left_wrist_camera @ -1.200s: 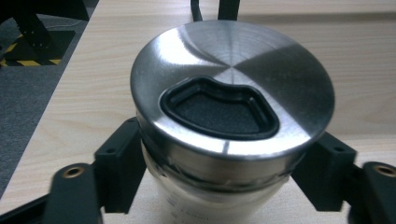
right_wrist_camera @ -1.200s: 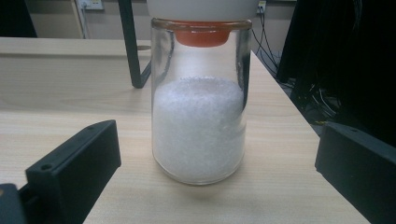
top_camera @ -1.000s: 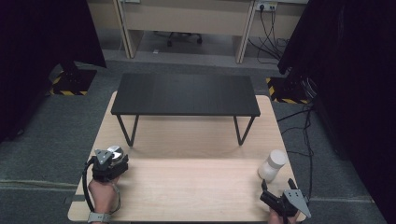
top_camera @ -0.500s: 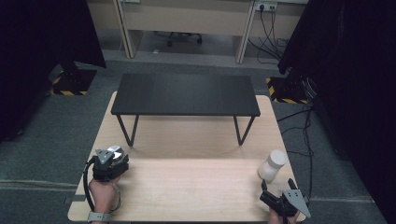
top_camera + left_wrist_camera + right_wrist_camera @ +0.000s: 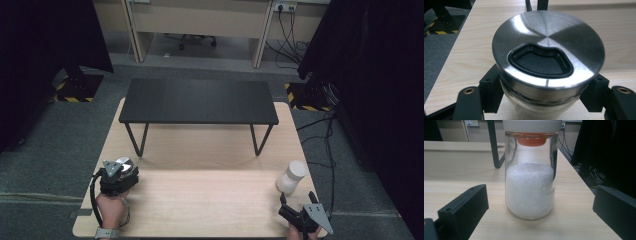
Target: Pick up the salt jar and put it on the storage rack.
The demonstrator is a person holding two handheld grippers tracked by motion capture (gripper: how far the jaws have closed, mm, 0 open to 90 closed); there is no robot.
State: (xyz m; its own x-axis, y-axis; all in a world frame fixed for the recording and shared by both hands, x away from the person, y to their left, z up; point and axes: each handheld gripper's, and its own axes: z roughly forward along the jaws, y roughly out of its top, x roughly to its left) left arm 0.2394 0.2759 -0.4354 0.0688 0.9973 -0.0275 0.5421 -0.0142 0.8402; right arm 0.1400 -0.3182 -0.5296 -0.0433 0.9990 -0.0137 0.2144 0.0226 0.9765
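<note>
While both hands rest at the near edge of the table [image 5: 200, 200], almost nothing shifts between the earlier high views and this one: the left tongs [image 5: 118, 176] sit at the same near-left spot, the right tongs [image 5: 295, 216] at the same near-right corner, and the glass jar [image 5: 291, 177] stands where it stood. The one small change is at the left tongs, whose jaws finish pressing in and settle; in the left gripper view they clamp the steel-lidded tumbler [image 5: 548, 61] from both sides just under its brushed metal lid [image 5: 564, 42], with the pads tight against the body. That suggests the grasp on the tumbler is complete and the left hand is ready to lift or carry it.

On the other side, the right tongs stand wide, not touching anything. In the right gripper view the jar [image 5: 530, 175] stands upright on the table between and a little beyond the two spread jaws, half full of white granules [image 5: 529, 187], with a white cap [image 5: 532, 125] and an orange insert [image 5: 532, 140] at its mouth. The jar is framed squarely, so the right hand appears lined up for a grasp that is not yet made.

Farther back, the low black bench [image 5: 199, 100] stands across the table with nothing on it, and it may be where the two containers are meant to go.
</note>
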